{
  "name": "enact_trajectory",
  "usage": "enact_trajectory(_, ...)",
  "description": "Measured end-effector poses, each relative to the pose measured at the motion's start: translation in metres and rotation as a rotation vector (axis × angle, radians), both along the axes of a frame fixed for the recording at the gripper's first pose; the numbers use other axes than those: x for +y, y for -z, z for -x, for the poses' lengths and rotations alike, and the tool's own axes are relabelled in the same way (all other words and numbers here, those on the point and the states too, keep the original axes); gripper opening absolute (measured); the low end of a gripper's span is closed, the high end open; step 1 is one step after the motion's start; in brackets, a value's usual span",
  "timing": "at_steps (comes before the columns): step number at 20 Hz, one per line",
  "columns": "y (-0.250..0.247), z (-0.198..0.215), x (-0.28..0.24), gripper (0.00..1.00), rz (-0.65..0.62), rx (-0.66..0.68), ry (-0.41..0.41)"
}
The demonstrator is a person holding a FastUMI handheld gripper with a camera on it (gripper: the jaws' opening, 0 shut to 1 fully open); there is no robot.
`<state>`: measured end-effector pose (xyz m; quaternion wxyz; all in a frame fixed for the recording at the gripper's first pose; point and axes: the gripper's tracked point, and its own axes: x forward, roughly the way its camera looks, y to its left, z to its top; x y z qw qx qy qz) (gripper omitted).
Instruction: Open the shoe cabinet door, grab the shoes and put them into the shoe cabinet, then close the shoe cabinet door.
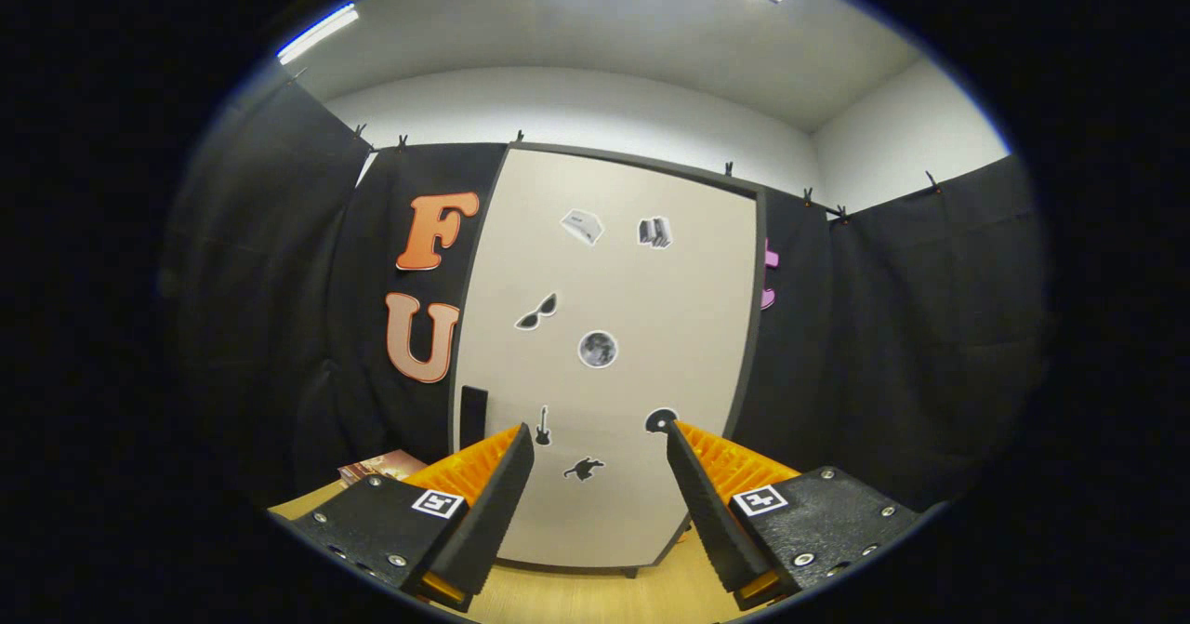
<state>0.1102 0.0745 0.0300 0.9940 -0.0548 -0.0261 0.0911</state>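
Along the left, black cloth hangs from clips, and low down beside it something flat and reddish-brown (pixel 376 466) lies on the pale wooden floor (pixel 595 596); I cannot tell what it is.

Next comes the shoe cabinet (pixel 604 364), standing upright against the booth wall. Its cream door (pixel 651 326) is shut and dotted with small black-and-white stickers. On the door's left edge, low down, sits a dark vertical handle (pixel 473 417), just beyond the tip of the left finger.

The gripper (pixel 600 484) is aimed at the lower part of the door, its two fingers spread wide apart with nothing between them, and well short of touching the cabinet. The left fingertip (pixel 516 447) lies close to the handle's line; the right fingertip (pixel 679 443) points at the middle of the door near a round sticker.

On the right there is more black cloth, then a white wall above it.

As I judge it, the task is at its very start: the door is not yet opened, and no shoes are anywhere I can see.

The risks look plain enough. The handle is narrow and close to the door's edge, so fingers closing slightly off line could slide off it or pinch the door edge instead. A pull not following the hinge's swing might tug the whole cabinet forward or let the grip slip.
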Motion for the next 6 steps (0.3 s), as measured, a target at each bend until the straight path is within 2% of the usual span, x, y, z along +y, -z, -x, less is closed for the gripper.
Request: enact_trajectory(6,-0.014,0.049,-0.079,0.90,-0.017,-0.032,0.145)
